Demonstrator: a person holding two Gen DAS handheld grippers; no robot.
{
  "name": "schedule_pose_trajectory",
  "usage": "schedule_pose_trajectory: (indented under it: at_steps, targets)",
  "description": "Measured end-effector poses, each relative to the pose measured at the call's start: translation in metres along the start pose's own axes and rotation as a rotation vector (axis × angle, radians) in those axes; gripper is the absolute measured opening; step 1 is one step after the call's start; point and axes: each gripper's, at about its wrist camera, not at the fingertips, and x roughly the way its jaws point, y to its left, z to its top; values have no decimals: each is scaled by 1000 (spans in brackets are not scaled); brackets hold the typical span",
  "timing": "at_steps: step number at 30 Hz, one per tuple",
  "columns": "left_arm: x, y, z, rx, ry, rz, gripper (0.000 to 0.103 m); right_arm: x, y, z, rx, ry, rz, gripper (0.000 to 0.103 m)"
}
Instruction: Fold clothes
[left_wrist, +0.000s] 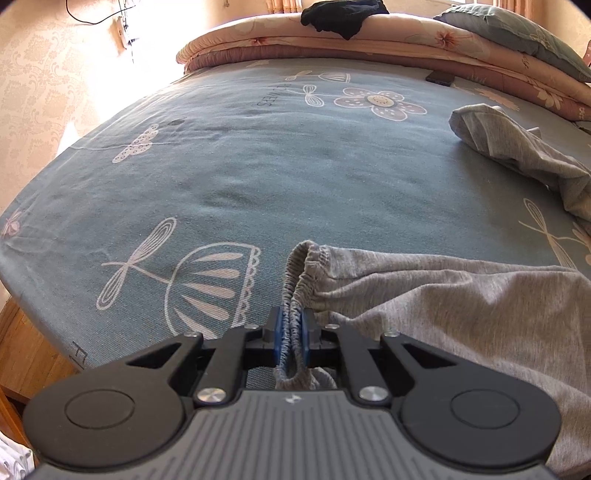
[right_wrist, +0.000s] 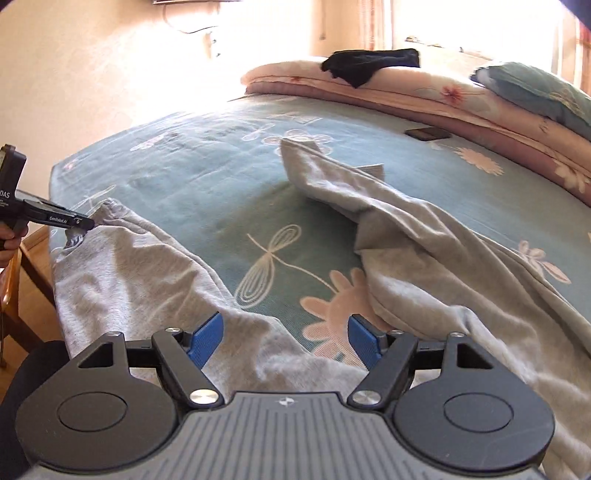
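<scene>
I had the left claw (left_wrist: 291, 334) clenched on the elastic waistband (left_wrist: 299, 280) of the grey trousers (left_wrist: 461, 317), the blue pads (left_wrist: 279, 332) pinching the gathered band between them near the bed's near-left corner; the band rose in a loop just beyond the pads, and the cloth trailed off to the right along the near edge of the bed (left_wrist: 240, 177). In the right wrist view the same claw (right_wrist: 86, 223) showed at the far left, with a hand (right_wrist: 9, 240) on its handle, biting that band where the trousers hung over the bed's left edge.

My right claw (right_wrist: 284, 339) stood released, its blue pads (right_wrist: 207, 338) spread apart with nothing pressed between them; it hovered over the near edge of the bed, grey fabric and a patch of the teal flowered sheet (right_wrist: 221, 184) below the gap.

One trouser leg (right_wrist: 351, 184) ran away crumpled toward the middle of the bed, its cuff lying on a printed flower; the other part lay from the left claw down to the near edge.

Along the far edge sat a folded pink quilt (left_wrist: 369, 40) with a black garment (left_wrist: 343, 16) on top and a grey-green pillow (left_wrist: 517, 29) at the far-right corner; a dark phone (right_wrist: 428, 133) lay on the sheet just beside the quilt.
</scene>
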Motion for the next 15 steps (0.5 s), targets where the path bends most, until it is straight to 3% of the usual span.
schedule_pose_trajectory:
  at_steps: [6,7,8,9,10,11,15]
  targets:
    - [-3,2,-6,13,2,-38,9,70,0,10,-88,202,109,76]
    - [-3,2,-7,15,0,-42,9,78,0,8,-99,244,133,67]
    - [-3,2,-8,14,0,-44,10,74,5,5,-135,240,129,64]
    - [-3,3,-9,13,1,-46,10,71,9,1,-171,236,125,46]
    - [-3,3,-10,6,-2,-49,10,67,12,3,-172,239,139,9]
    - [-3,4,-11,-1,-5,-51,10,64,13,6,-161,232,134,4]
    - [-11,10,-5,-51,-48,-50,9,57,3,27,-114,134,9,4]
